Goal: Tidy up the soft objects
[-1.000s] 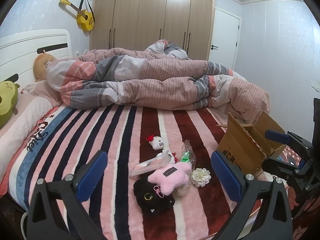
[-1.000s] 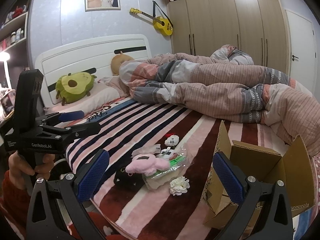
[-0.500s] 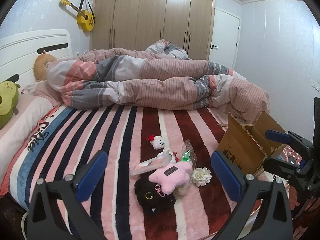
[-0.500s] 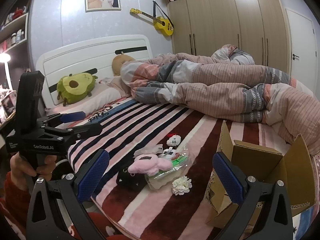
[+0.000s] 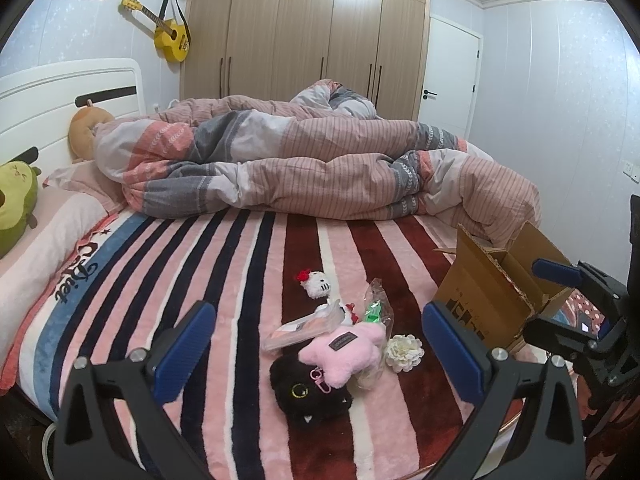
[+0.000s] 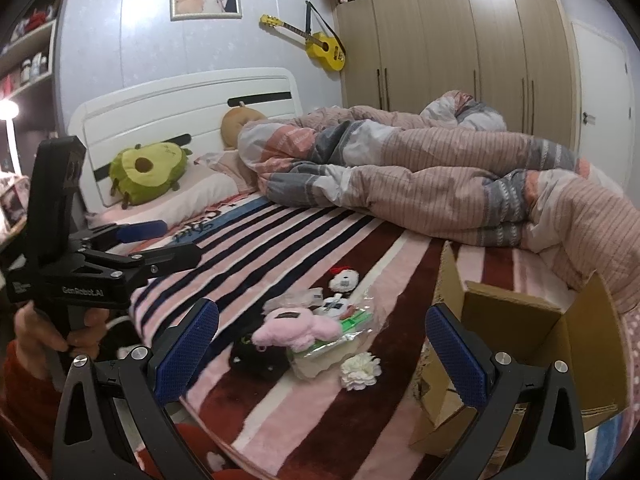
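A small pile lies on the striped blanket: a pink plush [image 5: 347,350] [image 6: 296,326] on a black cat plush [image 5: 308,394] [image 6: 256,360], a white fabric flower [image 5: 404,353] [image 6: 360,370], a white kitten plush with a red bow [image 5: 316,283] [image 6: 344,278], and clear plastic packets [image 5: 374,308] [image 6: 340,332]. An open cardboard box [image 5: 492,292] [image 6: 532,344] stands to their right. My left gripper [image 5: 318,354] is open and empty, held above the pile. My right gripper [image 6: 320,356] is open and empty, near the pile and box.
A rumpled striped duvet [image 5: 320,164] fills the far half of the bed. An avocado cushion [image 6: 146,170] and a round tan cushion [image 6: 240,120] lie by the white headboard [image 6: 180,100]. A wardrobe [image 5: 304,32] and a yellow ukulele [image 5: 170,36] are on the far walls.
Both grippers have drifted slightly closer to the pile; the right view has shifted a little. Nothing on the bed has moved.
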A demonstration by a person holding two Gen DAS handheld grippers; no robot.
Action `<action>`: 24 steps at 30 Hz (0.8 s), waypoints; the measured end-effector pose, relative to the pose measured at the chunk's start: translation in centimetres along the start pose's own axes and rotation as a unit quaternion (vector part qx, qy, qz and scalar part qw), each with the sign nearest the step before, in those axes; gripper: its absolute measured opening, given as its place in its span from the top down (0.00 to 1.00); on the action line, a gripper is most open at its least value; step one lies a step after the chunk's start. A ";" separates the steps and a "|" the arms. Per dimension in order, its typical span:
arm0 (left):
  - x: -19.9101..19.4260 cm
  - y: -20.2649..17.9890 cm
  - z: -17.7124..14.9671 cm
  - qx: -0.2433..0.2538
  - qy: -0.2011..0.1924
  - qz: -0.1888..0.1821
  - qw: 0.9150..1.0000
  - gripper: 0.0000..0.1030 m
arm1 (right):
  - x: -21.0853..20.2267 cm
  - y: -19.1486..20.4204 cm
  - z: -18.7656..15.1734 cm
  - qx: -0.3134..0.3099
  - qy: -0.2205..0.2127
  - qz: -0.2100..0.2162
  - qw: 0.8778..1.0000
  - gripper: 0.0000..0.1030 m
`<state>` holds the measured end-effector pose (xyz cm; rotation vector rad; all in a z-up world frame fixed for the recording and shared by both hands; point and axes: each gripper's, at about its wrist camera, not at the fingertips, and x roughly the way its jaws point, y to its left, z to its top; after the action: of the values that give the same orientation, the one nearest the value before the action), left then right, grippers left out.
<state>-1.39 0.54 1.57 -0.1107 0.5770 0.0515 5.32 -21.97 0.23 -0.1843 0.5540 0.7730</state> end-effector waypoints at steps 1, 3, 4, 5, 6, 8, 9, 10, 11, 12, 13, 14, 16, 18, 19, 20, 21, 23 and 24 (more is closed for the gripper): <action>0.0 0.0 0.0 0.000 -0.001 0.000 1.000 0.00 | 0.0 0.2 0.0 -0.007 -0.001 -0.011 1.000 0.00; -0.1 0.3 -0.1 0.000 -0.002 -0.001 1.000 0.00 | -0.1 0.7 -0.1 -0.017 -0.006 -0.032 0.999 0.00; -0.1 0.3 -0.1 0.000 -0.003 -0.003 1.000 0.00 | -0.1 0.9 -0.1 -0.017 -0.007 -0.038 0.999 0.00; 0.0 0.7 -0.3 0.000 -0.004 -0.003 1.000 0.00 | -0.1 1.1 0.0 -0.017 -0.005 -0.043 0.999 0.00; 0.1 0.9 -0.3 0.002 -0.004 0.001 1.000 0.00 | 0.0 1.3 0.1 -0.018 -0.004 -0.043 0.999 0.00; 0.3 1.6 -0.5 0.003 -0.004 0.005 1.000 0.00 | 0.2 1.8 0.2 -0.024 -0.005 -0.040 0.999 0.00; 0.5 2.1 -0.6 0.001 -0.004 0.003 1.000 0.00 | 0.5 2.4 0.3 -0.033 -0.003 -0.040 0.999 0.00; 0.6 2.8 -0.7 -0.002 -0.004 -0.002 1.000 0.00 | 0.7 3.0 0.3 -0.043 0.001 -0.038 0.998 0.00; 0.8 3.3 -0.7 -0.004 -0.003 -0.005 1.000 0.00 | 1.1 3.7 0.4 -0.056 0.006 -0.031 0.998 0.00; 1.0 4.0 -0.9 -0.007 -0.001 -0.006 1.000 0.00 | 1.4 4.1 0.4 -0.061 0.008 -0.027 0.998 0.00; 1.2 4.8 -1.0 -0.009 0.001 -0.007 1.000 0.00 | 1.9 4.9 0.4 -0.069 0.012 -0.019 0.997 0.00; 1.3 5.3 -1.2 -0.011 0.002 -0.007 1.000 0.00 | 2.5 5.6 0.3 -0.074 0.017 -0.003 0.997 0.00; 1.9 7.0 -1.6 -0.018 0.006 -0.005 1.000 0.00 | 3.6 6.8 -0.1 -0.076 0.023 0.028 0.996 0.00; 2.5 8.4 -2.1 -0.021 0.011 -0.004 1.000 0.00 | 5.2 7.9 -0.7 -0.071 0.038 0.061 0.995 0.01; 2.9 9.2 -2.5 -0.021 0.014 -0.003 1.000 0.00 | 6.1 8.4 -1.1 -0.069 0.047 0.073 0.994 0.03; 3.3 9.8 -2.7 -0.019 0.017 -0.003 1.000 0.00 | 6.8 8.8 -1.6 -0.064 0.055 0.085 0.993 0.10; 3.8 10.5 -3.1 -0.017 0.020 -0.005 1.000 0.00 | 7.9 9.1 -2.2 -0.057 0.068 0.098 0.991 0.18; 4.7 11.6 -4.0 -0.015 0.027 -0.010 0.999 0.00 | 10.5 9.6 -3.7 -0.036 0.102 0.118 0.987 0.25; 5.2 12.0 -4.4 -0.015 0.032 -0.010 0.999 0.00 | 11.7 9.7 -4.5 -0.028 0.116 0.124 0.985 0.28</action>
<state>-0.33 12.05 -6.00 -0.1483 0.6399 0.0370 3.45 -9.57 -9.41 -0.2620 0.7864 1.0174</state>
